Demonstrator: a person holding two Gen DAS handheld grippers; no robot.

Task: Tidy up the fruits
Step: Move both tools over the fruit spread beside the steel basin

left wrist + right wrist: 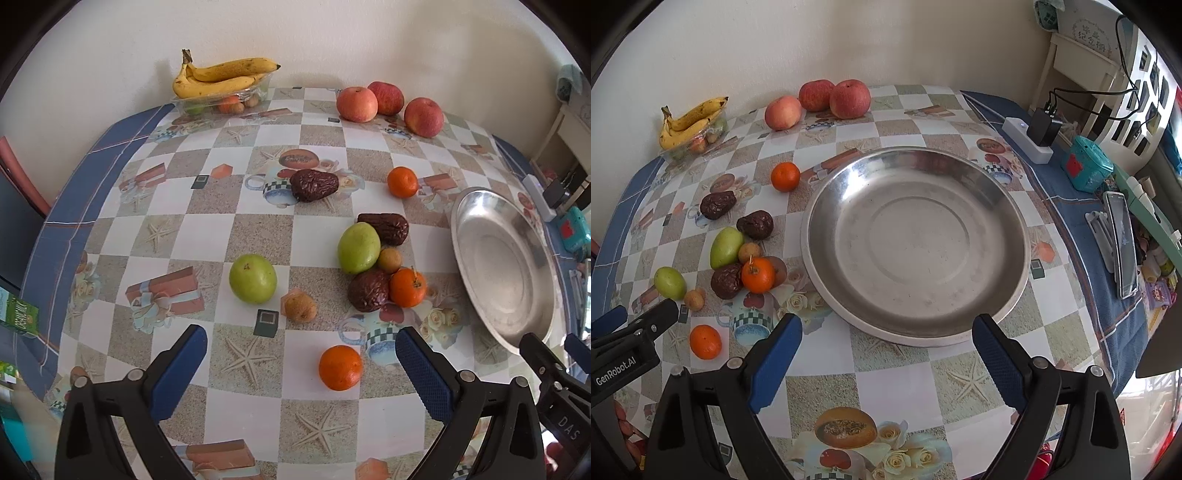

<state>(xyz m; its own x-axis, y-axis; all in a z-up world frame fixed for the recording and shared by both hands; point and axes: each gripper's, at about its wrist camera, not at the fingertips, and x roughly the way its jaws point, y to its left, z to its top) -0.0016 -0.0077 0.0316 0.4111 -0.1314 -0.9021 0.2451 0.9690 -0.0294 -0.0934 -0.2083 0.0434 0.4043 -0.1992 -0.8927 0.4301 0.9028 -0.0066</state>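
Blue-padded fingers frame the bottom of both views. The left gripper (301, 354) is spread wide over the checked worktop (236, 206) with nothing between its pads; the right gripper (886, 339) is spread just as wide and also holds nothing, hovering at the near rim of the steel plate (997, 206), which is bare inside.

Nearest the left gripper lies an orange mandarin (340, 367), just inside its right finger. Beyond it sit a small brown longan (299, 305) and, just to its left, a green jujube (253, 278).

Right of these is a tight cluster: a wrinkled dark date (368, 290) touching a stemmed mandarin (408, 287), a second longan (389, 260) behind them, a larger green fruit (358, 247) leaning against another dark date (386, 228). The cluster lies near the plate's left side but apart from it.

Farther on, a third date (314, 185) rests alone on a printed teacup motif, and a third mandarin (402, 181) sits to its right, well apart from it.

At the far edge by the wall stand three red apples (388, 105), close together, two of them touching. In the far left corner a clear plastic tray (221, 101) holds small fruit, with a bunch of bananas (221, 79) on top.

Right of the plate, in the right wrist view, are a white power strip (1027, 142) with a black charger, a teal box (1086, 168) and a phone (1123, 243) on blue cloth.
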